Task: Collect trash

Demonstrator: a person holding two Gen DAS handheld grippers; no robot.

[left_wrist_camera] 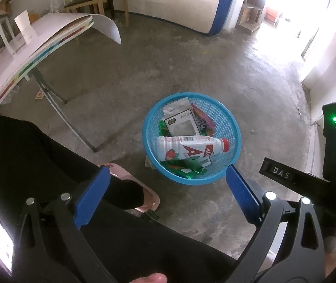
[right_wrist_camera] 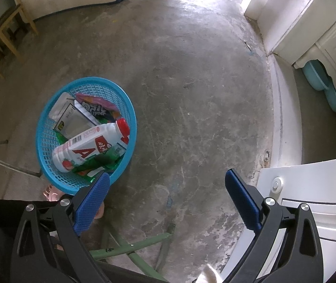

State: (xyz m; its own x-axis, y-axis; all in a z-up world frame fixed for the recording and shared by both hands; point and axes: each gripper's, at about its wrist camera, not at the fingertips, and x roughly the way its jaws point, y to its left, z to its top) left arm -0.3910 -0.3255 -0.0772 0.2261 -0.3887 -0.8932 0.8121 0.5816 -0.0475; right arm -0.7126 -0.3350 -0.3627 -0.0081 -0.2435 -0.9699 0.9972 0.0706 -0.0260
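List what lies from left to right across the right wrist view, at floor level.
Wooden bench → blue mesh basket holding the white strawberry-drink bottle → bare concrete floor → white cabinet with light-blue basins beneath it.

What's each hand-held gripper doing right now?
Left hand-held gripper: open, holding nothing.
Right hand-held gripper: open, holding nothing.

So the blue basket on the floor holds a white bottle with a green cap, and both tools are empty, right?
Nearly. The cap on the white bottle is red, not green, as the right wrist view shows. The rest holds: the blue basket sits on the floor, and both tools are empty.
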